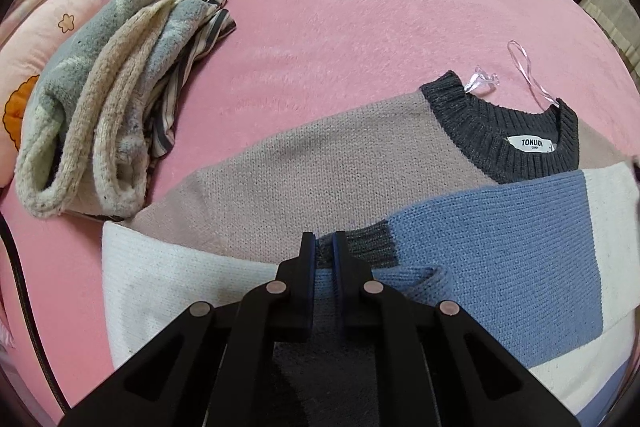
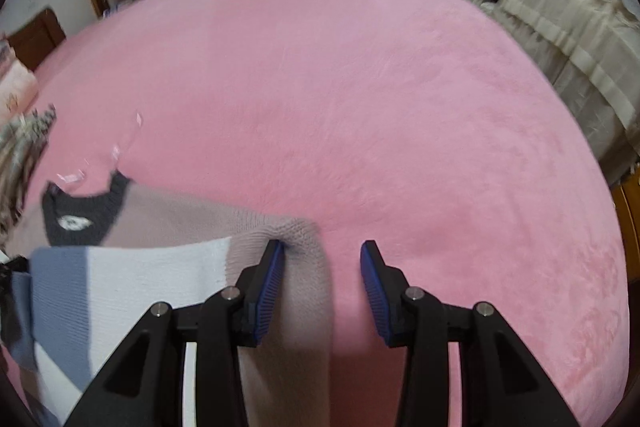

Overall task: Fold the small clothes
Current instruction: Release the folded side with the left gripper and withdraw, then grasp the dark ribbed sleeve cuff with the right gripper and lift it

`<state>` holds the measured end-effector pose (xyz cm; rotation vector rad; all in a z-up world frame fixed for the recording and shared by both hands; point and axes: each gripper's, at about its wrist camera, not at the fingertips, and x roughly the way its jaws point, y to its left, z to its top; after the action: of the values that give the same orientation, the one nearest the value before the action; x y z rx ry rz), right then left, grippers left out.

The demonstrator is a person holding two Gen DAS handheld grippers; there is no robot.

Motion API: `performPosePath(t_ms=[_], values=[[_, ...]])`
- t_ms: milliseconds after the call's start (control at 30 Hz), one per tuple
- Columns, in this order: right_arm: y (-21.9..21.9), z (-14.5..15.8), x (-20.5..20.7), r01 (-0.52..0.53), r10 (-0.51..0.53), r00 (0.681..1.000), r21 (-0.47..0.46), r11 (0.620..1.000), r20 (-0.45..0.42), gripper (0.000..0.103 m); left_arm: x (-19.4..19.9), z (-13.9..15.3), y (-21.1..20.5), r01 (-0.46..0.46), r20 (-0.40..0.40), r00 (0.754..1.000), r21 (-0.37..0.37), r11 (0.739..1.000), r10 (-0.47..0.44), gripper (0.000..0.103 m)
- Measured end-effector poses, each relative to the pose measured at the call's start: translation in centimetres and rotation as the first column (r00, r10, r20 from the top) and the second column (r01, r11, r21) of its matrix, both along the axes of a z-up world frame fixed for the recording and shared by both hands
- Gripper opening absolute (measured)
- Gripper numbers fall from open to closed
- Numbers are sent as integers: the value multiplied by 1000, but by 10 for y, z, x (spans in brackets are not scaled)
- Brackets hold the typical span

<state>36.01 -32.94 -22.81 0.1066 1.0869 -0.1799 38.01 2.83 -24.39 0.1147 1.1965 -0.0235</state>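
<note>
A colour-block knit sweater in beige, white, blue and dark grey lies on the pink bed, collar with a TONLION label at the right. My left gripper is shut on the dark grey cuff of the blue sleeve, which is folded across the body. In the right wrist view the sweater lies at the lower left. My right gripper is open; its left finger touches the beige shoulder fold, which lies between the jaws.
A pile of folded clothes, fuzzy grey-cream knits and striped fabric, lies at the left on the pink blanket. A pink pillow is at the far left. A beige-covered piece of furniture stands beyond the bed's right edge.
</note>
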Motion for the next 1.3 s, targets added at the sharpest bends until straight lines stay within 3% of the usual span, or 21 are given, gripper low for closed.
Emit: performPosePath(t_ms=[167,333,467,533,633,700,800,967,1067,1300], values=[[-4,-20,2,9,-9,1000,16,1000,-7,45,4,-5,3,-8,-8,1000,-11,1000,8,6],[-7,-20,-6,23,-23,1000,-29,999,15,45,5,-11,-2,13,6,1000,39,999,-13,6],[-6,-9,-13,41,-39,999,-42,998,31,55,3,-6,-2,10,22,1000,43,999,-11,7],[-3,5,-20,43,-40,998,-51,998,52,55,0,5,-1,11,26,1000,27,1000,-11,14],[8,34,-35,33,-24,994,-86,996,107,56,-7,31,5,0,64,998,9,1000,0,34],[20,54,-47,13,1,989,-95,995,147,56,-16,56,9,-3,112,994,-5,1000,4,53],[49,84,-63,-40,58,978,-89,995,200,56,-37,94,19,-28,196,980,-1,1000,28,70],[125,124,-85,-197,215,942,-96,976,258,56,-84,136,39,-102,296,953,92,990,71,79],[175,135,-98,-290,309,909,-108,951,281,56,-108,142,56,-163,320,941,140,977,111,88],[283,128,-124,-488,509,817,-143,861,272,58,-155,128,110,-294,329,915,141,945,236,89]])
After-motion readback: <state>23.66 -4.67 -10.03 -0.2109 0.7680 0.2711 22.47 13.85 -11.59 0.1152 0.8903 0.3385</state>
